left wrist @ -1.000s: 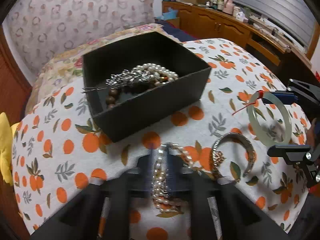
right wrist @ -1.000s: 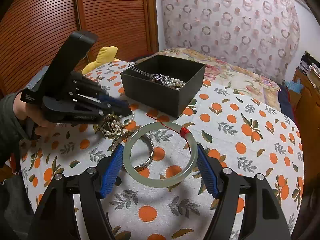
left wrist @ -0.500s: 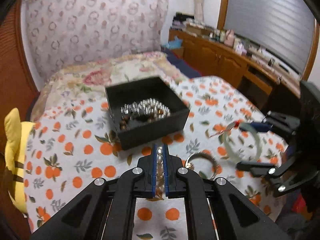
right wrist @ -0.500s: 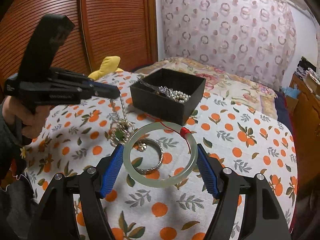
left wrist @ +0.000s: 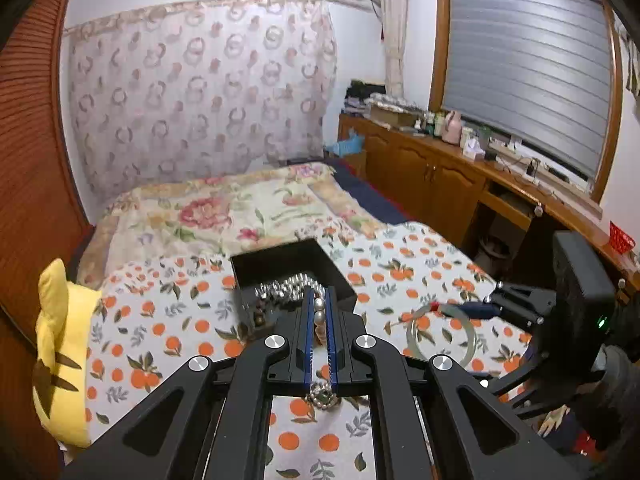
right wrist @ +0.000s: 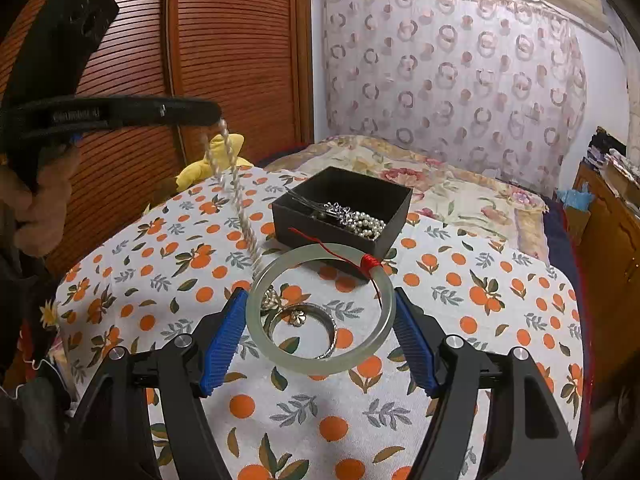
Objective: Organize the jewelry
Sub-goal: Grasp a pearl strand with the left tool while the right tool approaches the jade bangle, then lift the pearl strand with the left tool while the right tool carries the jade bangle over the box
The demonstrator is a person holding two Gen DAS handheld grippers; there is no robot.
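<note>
Hanging from the left gripper in the left wrist view is a pearl necklace: blue pads nearly pressed together, pinching the strand, w/ a bunched silver end dangling below near 6 o'clock of the pads. Just past the tips, at 12 o'clock, sits the black box on the orange-print cloth, holding pearls and silver pieces. At 3 o'clock the right gripper holds a pale jade bangle above the cloth. A yellow plush lies at 9 o'clock at the cloth's edge; floral bedspread beyond the box.

Right wrist view: right gripper is spread wide, blue pads touching the jade bangle on its 9 and 3 o'clock sides, gripping it; a red cord is tied on the bangle at approx. 1 o'clock. Seen through the ring, a silver bangle lies on the cloth. The black box sits at 12 o'clock, well clear of the bangle. Left gripper is up at 10 o'clock, raised high; the pearl necklace hangs from its tip in a long loop, lower end reaching down beside the bangle's 9 o'clock rim, can't tell if it touches the cloth.
</note>
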